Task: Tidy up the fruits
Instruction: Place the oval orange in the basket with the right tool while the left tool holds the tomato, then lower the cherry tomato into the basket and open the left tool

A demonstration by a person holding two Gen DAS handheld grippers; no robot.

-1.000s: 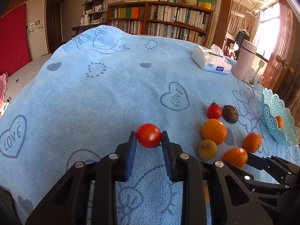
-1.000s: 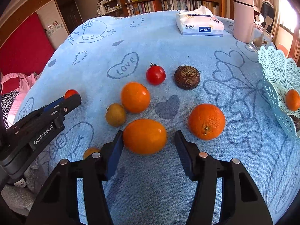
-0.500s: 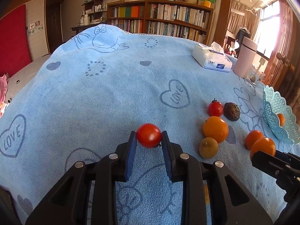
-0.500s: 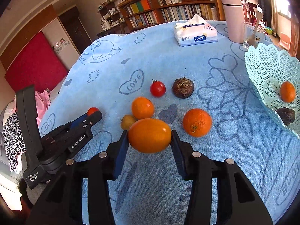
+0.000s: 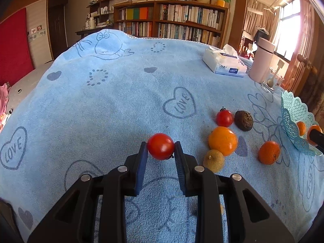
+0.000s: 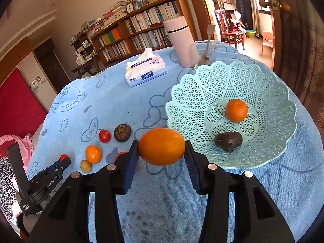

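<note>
My left gripper [image 5: 160, 154] is shut on a red tomato [image 5: 160, 146], held above the blue cloth. My right gripper [image 6: 161, 154] is shut on a large orange [image 6: 161, 149], held in the air just left of the mint lattice basket [image 6: 202, 85]. The basket holds a small orange [image 6: 236, 110] and a dark brown fruit [image 6: 228, 140]. On the cloth lie a second tomato [image 5: 224, 118], a dark fruit [image 5: 244, 120], an orange [image 5: 222, 140], a small brownish fruit [image 5: 213, 160] and another orange [image 5: 269, 152]. The left gripper also shows in the right wrist view [image 6: 64, 159].
A tissue box [image 6: 145, 70], a pink flask [image 6: 179, 40] and a glass with a spoon [image 6: 202, 54] stand behind the basket. Bookshelves [image 5: 170, 20] line the back wall. The cloth drops off at the table's edges.
My right gripper closed on the large orange, lifted it off the cloth and carried it right, up to the basket. My left gripper has kept still with the tomato.
</note>
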